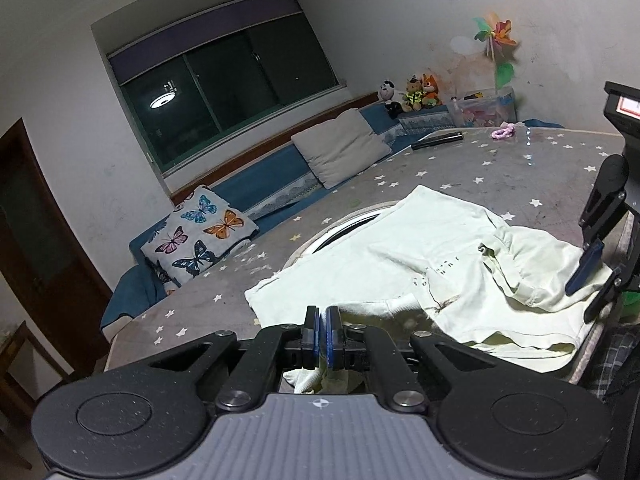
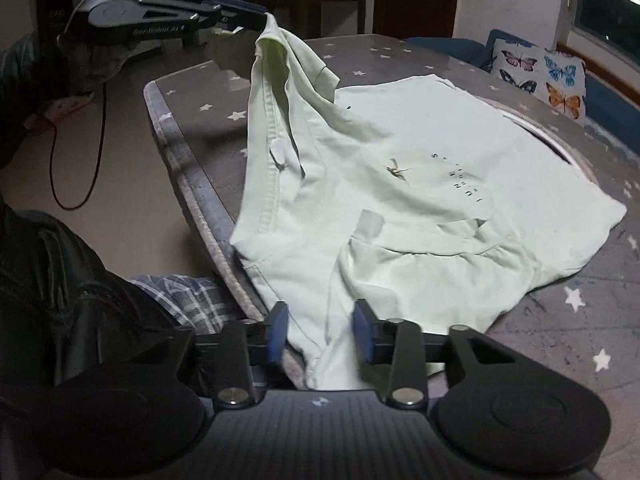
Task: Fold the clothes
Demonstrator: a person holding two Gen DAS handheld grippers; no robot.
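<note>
A pale green shirt (image 1: pixel 420 256) lies crumpled on a grey star-print mattress (image 1: pixel 480 168). My left gripper (image 1: pixel 323 320) is shut on the shirt's hem, and cloth shows bunched behind its blue pads. In the right wrist view the left gripper (image 2: pixel 256 20) holds that hem up off the bed, so the shirt (image 2: pixel 440 168) hangs in a tilted sheet from it. My right gripper (image 2: pixel 320 332) is open at the near edge of the mattress (image 2: pixel 580 320). A fold of the shirt lies between its two fingers, which do not press on it. The right gripper (image 1: pixel 588 272) also shows at the right.
A white hoop (image 1: pixel 344 226) sticks out from under the shirt. Butterfly pillow (image 1: pixel 200 236), grey pillow (image 1: pixel 344 148), remote (image 1: pixel 438 140) and pink hair tie (image 1: pixel 504 133) lie further back. Plush toys (image 1: pixel 416 92) line the wall. A person's checked trouser leg (image 2: pixel 180 296) and a red cable (image 2: pixel 72 184) lie beside the bed.
</note>
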